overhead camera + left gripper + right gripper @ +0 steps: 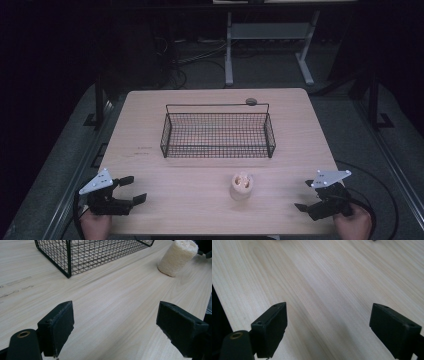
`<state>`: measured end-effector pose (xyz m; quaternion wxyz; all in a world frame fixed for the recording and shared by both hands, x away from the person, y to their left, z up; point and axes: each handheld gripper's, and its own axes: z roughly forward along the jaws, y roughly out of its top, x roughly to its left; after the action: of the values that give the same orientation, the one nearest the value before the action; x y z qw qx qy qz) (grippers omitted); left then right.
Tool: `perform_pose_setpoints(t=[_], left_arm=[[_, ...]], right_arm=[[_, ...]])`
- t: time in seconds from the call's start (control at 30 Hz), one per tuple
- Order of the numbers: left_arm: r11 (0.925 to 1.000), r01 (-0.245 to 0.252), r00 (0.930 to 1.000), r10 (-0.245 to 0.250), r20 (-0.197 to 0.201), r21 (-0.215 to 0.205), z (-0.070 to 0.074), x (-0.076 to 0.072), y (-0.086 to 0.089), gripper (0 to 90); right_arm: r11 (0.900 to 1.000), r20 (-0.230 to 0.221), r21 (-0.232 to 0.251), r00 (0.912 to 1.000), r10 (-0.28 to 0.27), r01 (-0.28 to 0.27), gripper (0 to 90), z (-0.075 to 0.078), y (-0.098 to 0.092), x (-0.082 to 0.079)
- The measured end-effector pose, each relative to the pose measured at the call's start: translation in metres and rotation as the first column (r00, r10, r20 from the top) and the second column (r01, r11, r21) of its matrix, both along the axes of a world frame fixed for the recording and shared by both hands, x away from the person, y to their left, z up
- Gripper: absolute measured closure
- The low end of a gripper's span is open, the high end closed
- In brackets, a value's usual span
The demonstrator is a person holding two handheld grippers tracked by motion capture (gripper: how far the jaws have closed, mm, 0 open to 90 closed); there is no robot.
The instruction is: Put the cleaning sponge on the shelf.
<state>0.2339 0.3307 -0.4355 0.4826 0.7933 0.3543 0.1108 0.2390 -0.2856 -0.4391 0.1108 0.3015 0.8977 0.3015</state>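
Outset: pale cylindrical loofah sponge (242,185) stands untouched at the pale wooden desk's (150,135) six o'clock, black wire basket (218,148) empty at centre; left claw (129,189) and right claw (305,195) wide, holding nothing.

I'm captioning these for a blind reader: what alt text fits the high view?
A pale loofah piece stands on a wooden table in front of an empty black wire basket. Near the front corners, the left gripper and right gripper wait with jaws open.

Black left gripper (131,189) and right gripper (304,195), grey three-cornered plates, trailing cables
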Motion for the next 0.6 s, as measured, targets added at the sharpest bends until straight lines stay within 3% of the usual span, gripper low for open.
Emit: perform_pose_setpoints(t=[0.23,0.43,0.6], left_arm=[[1.0,-0.006,1.0,0.006,-0.004,0.001,-0.001,0.001,0.0,13.4],[1.0,-0.005,0.9999,0.005,-0.009,0.006,-0.002,0.003,-0.002,13.4],[1.0,-0.004,1.0,0.004,-0.006,0.008,-0.001,0.001,-0.003,13.4]], right_arm=[[1.0,-0.006,0.003,0.9997,0.022,-0.022,14.5,-0.001,0.001,0.002],[0.998,0.018,0.045,0.9992,0.036,-0.037,14.5,0.006,0.001,0.004],[0.998,0.005,0.031,0.9983,0.059,-0.059,14.5,0.009,0.008,0.008]])
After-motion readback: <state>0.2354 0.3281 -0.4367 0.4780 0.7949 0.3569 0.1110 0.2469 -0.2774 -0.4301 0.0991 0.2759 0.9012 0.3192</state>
